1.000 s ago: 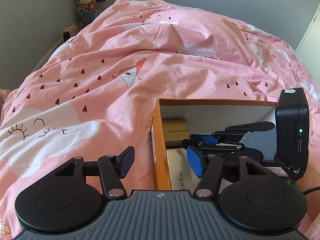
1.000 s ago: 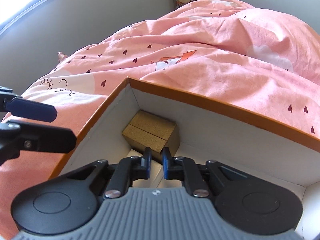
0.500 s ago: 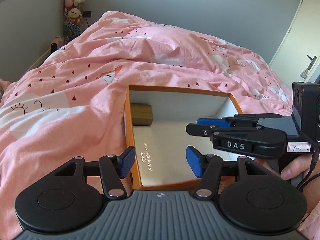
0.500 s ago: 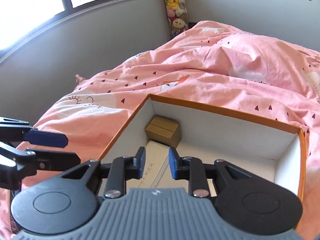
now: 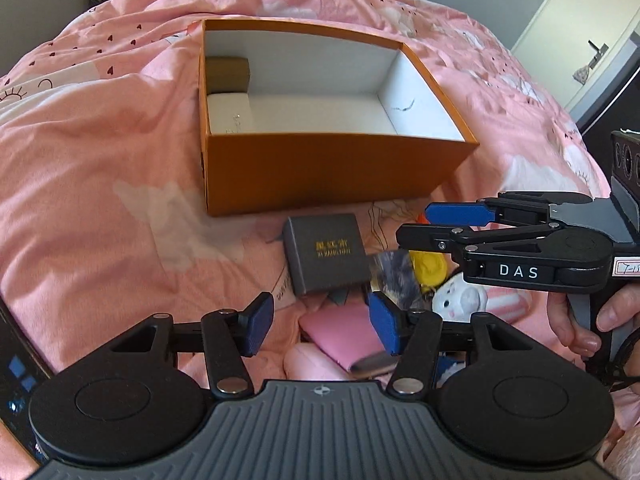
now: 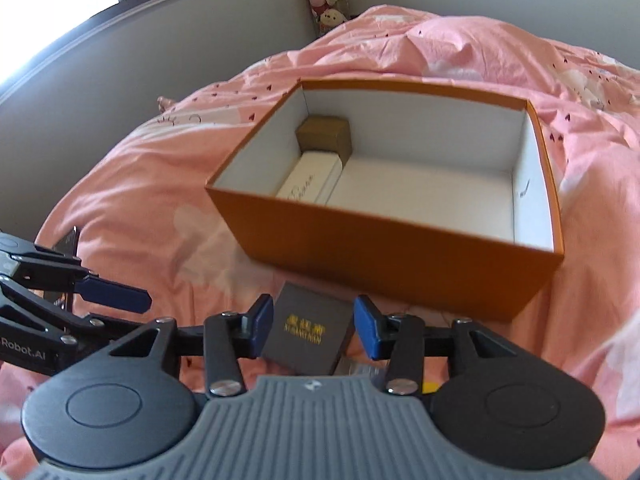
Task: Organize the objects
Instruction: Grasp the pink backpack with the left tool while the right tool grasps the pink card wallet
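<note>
Orange box (image 6: 400,268) sits on the bed (image 5: 100,184), open top. Inside, against its left wall: a brown box (image 6: 324,136) in the far corner, a white box (image 6: 310,178) just in front of it. Rest of the floor is bare.

Loose items lie on the quilt just in front of the orange box: grey box (image 5: 326,254) with gold lettering, pink case (image 5: 340,338), a yellow thing (image 5: 430,266), a white plush (image 5: 460,298), and a dark crumpled packet (image 5: 396,276), blurred, can't identify.

Right gripper (image 6: 314,326): spread wide, empty, fingers either side of the grey box but above it as far as I can judge; no contact visible. Left gripper (image 5: 320,326): also spread, empty, over the pink case and the near edge of the grey box.

Likely step: right gripper takes the grey box for the orange box.

Risks:
- Soft quilt. Pressing down to grasp would sink the grey box and tilt it; fingers could close on fabric or only a corner.
- Grey box looks smooth and lies skewed to the fingers. An off-square pinch could twist it out during the lift.
- It overlaps the packet and neighbours; lifting may drag them along.
- Both grippers crowd the same pile, so they could collide.
- Near wall of the orange box is tall; a low carry would hit it and shove the box across the bed.
</note>
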